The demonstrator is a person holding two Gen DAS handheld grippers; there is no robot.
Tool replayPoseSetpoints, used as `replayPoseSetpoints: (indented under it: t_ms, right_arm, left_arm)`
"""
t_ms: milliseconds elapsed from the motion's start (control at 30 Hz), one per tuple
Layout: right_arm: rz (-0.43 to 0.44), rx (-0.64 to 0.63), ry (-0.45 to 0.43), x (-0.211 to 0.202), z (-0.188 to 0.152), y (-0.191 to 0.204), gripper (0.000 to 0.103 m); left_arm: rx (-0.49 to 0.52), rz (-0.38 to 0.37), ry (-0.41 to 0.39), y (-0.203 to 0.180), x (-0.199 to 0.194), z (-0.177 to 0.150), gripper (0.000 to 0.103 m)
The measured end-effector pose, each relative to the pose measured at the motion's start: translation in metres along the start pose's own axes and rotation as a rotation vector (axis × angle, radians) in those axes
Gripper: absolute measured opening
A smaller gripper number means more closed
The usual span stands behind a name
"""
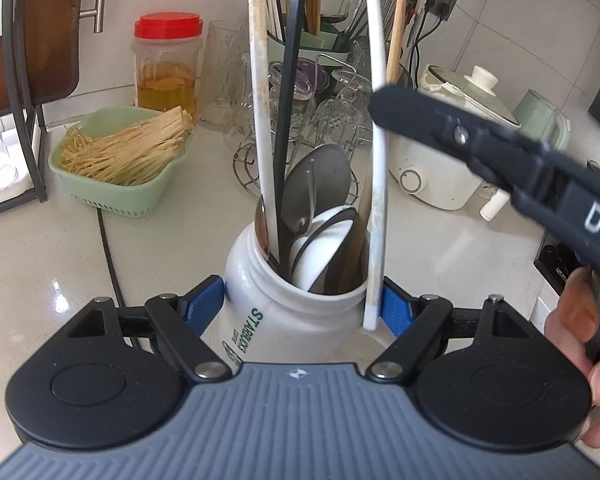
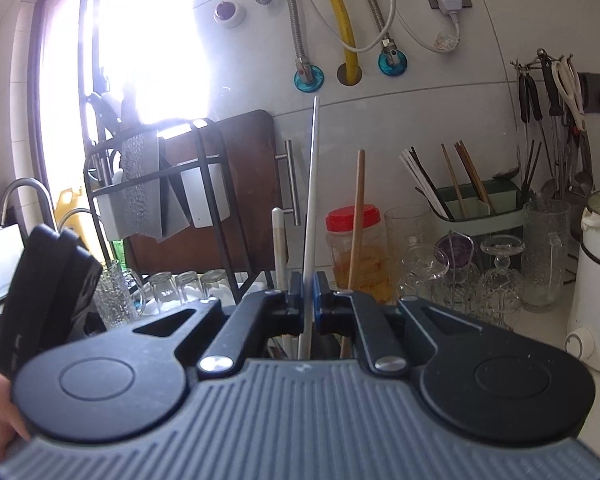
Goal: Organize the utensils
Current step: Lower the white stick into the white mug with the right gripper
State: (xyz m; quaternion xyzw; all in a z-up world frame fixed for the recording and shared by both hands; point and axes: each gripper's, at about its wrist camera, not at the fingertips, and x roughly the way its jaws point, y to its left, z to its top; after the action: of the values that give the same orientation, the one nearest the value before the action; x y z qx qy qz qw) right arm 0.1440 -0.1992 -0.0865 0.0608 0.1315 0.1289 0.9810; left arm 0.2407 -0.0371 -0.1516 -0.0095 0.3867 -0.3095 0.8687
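R claw (image 2: 309, 300) clamped on long white flat utensil handle (image 1: 374, 80), upright, beside white ceramic Starbucks jar (image 1: 292, 308)'s rim; L claw (image 1: 303, 304) grips jar body.

White mug (image 1: 284, 312) showing green lettering; jar (image 1: 168, 68) wearing red lid; basket (image 1: 112, 196) appearing pale green.

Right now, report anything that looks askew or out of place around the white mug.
The long white utensil held by the right gripper sits outside the white mug, its lower end wedged between the mug wall and the left gripper's finger.
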Motion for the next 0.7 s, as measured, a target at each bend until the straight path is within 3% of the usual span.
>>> replayPoseSetpoints:
  t_ms: [300, 567, 700]
  right_arm:
    - [0.031, 0.091, 0.022, -0.009, -0.008, -0.011, 0.008]
    - [0.054, 0.189, -0.02, -0.015, -0.003, -0.023, 0.008]
    - [0.046, 0.176, -0.048, -0.011, 0.006, -0.025, 0.008]
  left_arm:
    - [-0.007, 0.003, -0.005, -0.001, -0.001, -0.003, 0.085]
    - [-0.011, 0.008, -0.006, -0.001, -0.003, -0.006, 0.085]
    - [-0.021, 0.005, -0.007, 0.0, -0.004, -0.007, 0.085]
